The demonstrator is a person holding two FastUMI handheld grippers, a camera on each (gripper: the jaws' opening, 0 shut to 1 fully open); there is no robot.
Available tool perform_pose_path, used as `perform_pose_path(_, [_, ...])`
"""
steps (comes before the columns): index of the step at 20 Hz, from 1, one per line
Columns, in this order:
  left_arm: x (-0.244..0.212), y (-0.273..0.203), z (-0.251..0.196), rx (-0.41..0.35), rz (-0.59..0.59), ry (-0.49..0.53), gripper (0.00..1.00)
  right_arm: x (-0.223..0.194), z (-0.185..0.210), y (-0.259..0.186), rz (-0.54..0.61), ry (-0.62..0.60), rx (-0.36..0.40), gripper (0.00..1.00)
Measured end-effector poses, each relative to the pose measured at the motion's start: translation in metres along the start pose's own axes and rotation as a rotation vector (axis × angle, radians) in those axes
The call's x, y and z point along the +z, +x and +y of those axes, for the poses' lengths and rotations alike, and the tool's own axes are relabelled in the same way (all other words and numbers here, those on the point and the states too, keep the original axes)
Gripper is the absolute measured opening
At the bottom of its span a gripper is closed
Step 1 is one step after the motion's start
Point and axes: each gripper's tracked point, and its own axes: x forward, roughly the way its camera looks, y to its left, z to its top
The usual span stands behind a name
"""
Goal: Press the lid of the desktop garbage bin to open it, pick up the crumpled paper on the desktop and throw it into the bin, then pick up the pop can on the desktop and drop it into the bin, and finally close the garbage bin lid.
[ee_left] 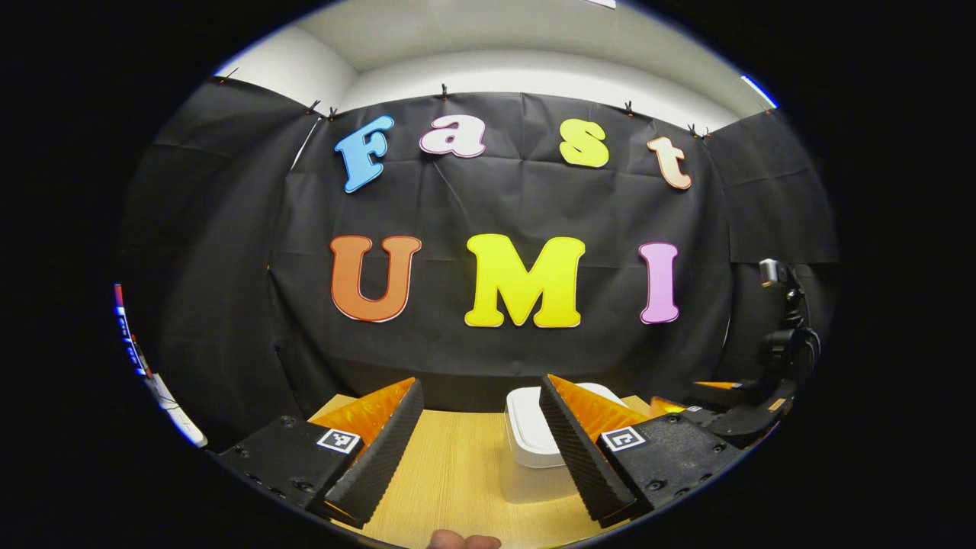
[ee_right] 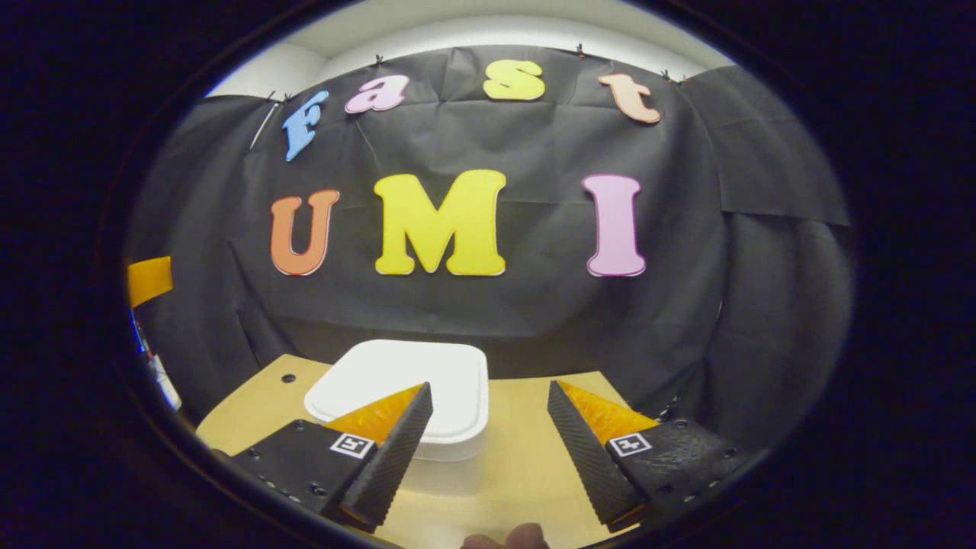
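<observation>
Overhead, a pale ceiling and white upper wall (ee_left: 526, 72) run above black cloth (ee_left: 496, 198) that is clipped along its top edge and hangs down to the counter (ee_left: 450, 473), closing the booth at the back and on both sides. The counter is light wood-grain, and in the right gripper view a small dark hole (ee_right: 287, 377) sits near its far left corner.

In the left gripper view, the left hand-held gripper (ee_left: 480, 450) has its fingers spread wide with nothing between them. The white garbage bin (ee_left: 526, 446) stands on the counter just ahead, its lid down, partly hidden by the gripper's right finger. Farther right in the same view, the right hand-held gripper (ee_left: 751, 412) is seen from the side, over the counter's right part.

In the right gripper view, that right hand-held gripper (ee_right: 488, 450) is likewise wide open and empty. The bin's flat, rounded-square lid (ee_right: 412, 381) lies closed just beyond and slightly left of the fingers, with the left finger crossing its near edge. A fingertip (ee_right: 507, 537) of the person shows at the bottom edge.
</observation>
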Motion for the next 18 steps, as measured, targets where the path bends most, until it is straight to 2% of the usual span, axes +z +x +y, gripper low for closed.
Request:
perform_pose_path(1, [0.001, -0.001, 0.001, 0.000, -0.003, -0.004, 0.98, 0.010, -0.012, -0.008, -0.018, -0.019, -0.011, 0.95])
perform_pose_path(4, [0.004, -0.002, 0.001, -0.001, -0.018, -0.002, 0.98, 0.040, -0.014, -0.040, -0.109, -0.071, -0.019, 0.95])
perform_pose_path(5, [0.007, -0.001, 0.000, -0.001, -0.023, 0.005, 0.98, 0.050, -0.010, -0.051, -0.135, -0.073, -0.018, 0.95])
perform_pose_path(8, [0.015, -0.003, 0.003, 0.005, -0.049, 0.005, 0.98, 0.076, 0.023, -0.077, -0.209, -0.040, 0.044, 0.95])
perform_pose_path(10, [0.018, -0.004, 0.001, 0.000, -0.057, -0.003, 0.98, 0.083, 0.036, -0.086, -0.232, -0.046, 0.063, 0.93])
perform_pose_path(13, [0.018, -0.008, 0.002, 0.004, -0.066, 0.003, 0.98, 0.078, 0.051, -0.094, -0.234, -0.040, 0.082, 0.96])
perform_pose_path(16, [0.015, -0.012, 0.001, 0.011, -0.071, -0.002, 0.98, 0.082, 0.056, -0.097, -0.257, -0.057, 0.080, 0.98])
perform_pose_path(18, [0.015, -0.013, 0.003, 0.012, -0.070, -0.005, 0.98, 0.083, 0.056, -0.099, -0.264, -0.050, 0.080, 0.95])
